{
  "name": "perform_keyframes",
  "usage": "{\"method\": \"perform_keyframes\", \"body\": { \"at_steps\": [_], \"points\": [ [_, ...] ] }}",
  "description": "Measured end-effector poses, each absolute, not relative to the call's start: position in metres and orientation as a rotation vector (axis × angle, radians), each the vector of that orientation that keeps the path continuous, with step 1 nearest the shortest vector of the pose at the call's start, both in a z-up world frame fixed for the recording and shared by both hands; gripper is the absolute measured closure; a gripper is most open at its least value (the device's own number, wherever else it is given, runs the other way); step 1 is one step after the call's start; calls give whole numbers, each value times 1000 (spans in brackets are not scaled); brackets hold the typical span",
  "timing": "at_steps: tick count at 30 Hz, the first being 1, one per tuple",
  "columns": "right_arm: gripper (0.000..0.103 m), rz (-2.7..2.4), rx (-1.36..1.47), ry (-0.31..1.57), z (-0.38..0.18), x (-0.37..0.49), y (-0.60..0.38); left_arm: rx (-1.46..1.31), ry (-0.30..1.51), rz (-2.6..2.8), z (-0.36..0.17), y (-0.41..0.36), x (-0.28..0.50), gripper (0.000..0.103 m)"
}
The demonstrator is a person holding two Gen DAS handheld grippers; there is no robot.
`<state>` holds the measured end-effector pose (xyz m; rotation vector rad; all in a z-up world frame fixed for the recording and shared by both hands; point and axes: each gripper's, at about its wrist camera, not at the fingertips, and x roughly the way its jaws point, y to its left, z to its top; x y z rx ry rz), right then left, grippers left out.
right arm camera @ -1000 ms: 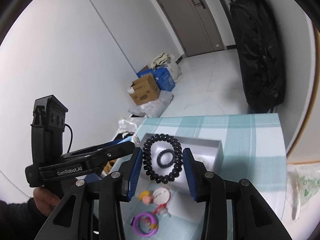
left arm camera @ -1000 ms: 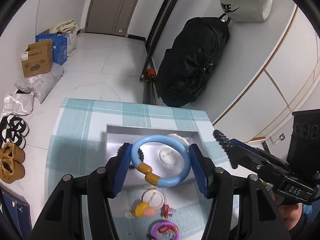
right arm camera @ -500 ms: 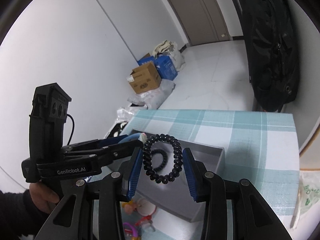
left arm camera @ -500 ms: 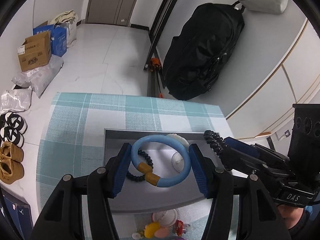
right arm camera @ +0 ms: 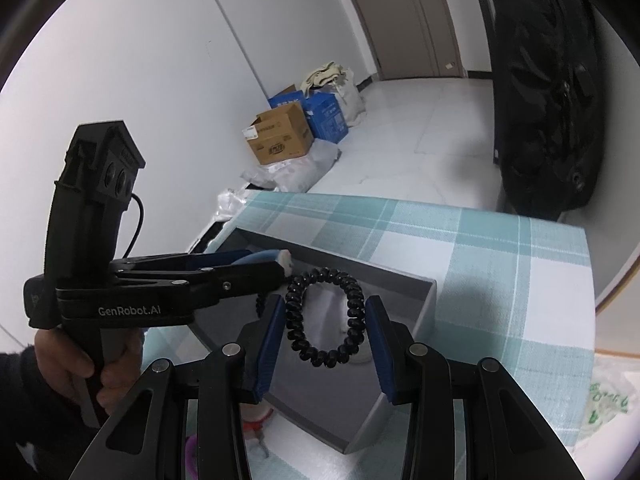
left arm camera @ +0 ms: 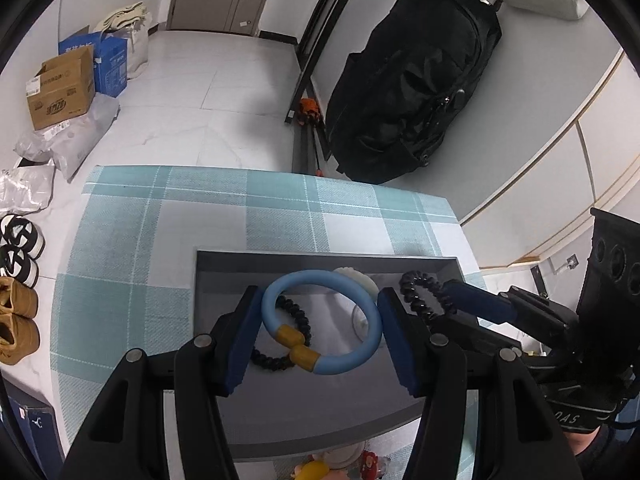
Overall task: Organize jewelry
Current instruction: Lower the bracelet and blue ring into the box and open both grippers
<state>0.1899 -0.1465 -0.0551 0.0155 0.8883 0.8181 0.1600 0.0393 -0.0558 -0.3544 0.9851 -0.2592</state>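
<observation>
Both pieces in hand were held above the open grey box (left arm camera: 224,280), so the sorting was judged to be partway through. The left gripper (left arm camera: 320,336) was clamped on a light blue bangle with two mustard beads (left arm camera: 332,364), its jaws pressed against the ring's outer edge on either side. The right gripper (right arm camera: 326,328) was clamped likewise on a black spiral hair tie (right arm camera: 352,320), held upright between its jaws over the box's near corner. Neither piece had yet been let go. Inside the box, a black beaded bracelet (left arm camera: 298,320) was already lying on the floor, partly hidden behind the bangle, and a white scalloped piece (left arm camera: 360,276) was seen against the far wall; what else lay there could not be told. On the checked cloth of the worktop (left arm camera: 280,208), just outside the box's near wall, several small items were left: a yellow and pink charm cluster (left arm camera: 316,470) and, in the right wrist view, a purple ring (right arm camera: 190,456). Dropping the two held pieces and collecting those leftovers appeared to remain.
</observation>
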Motion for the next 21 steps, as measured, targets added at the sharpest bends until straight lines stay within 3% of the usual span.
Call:
{"method": "perform_keyframes", "body": {
  "at_steps": [9, 11, 14, 21],
  "points": [
    [55, 806, -100, 829, -54, 183, -135, -420, 981, -341, -55, 40, 167, 49],
    [54, 810, -115, 815, -52, 181, -134, -459, 971, -357, -55, 43, 168, 43],
    [40, 812, -108, 790, -49, 178, -138, -496, 957, -371, -53, 44, 169, 30],
    [24, 804, -72, 743, -40, 166, -153, -462, 939, -375, -41, 36, 157, 30]
  ]
}}
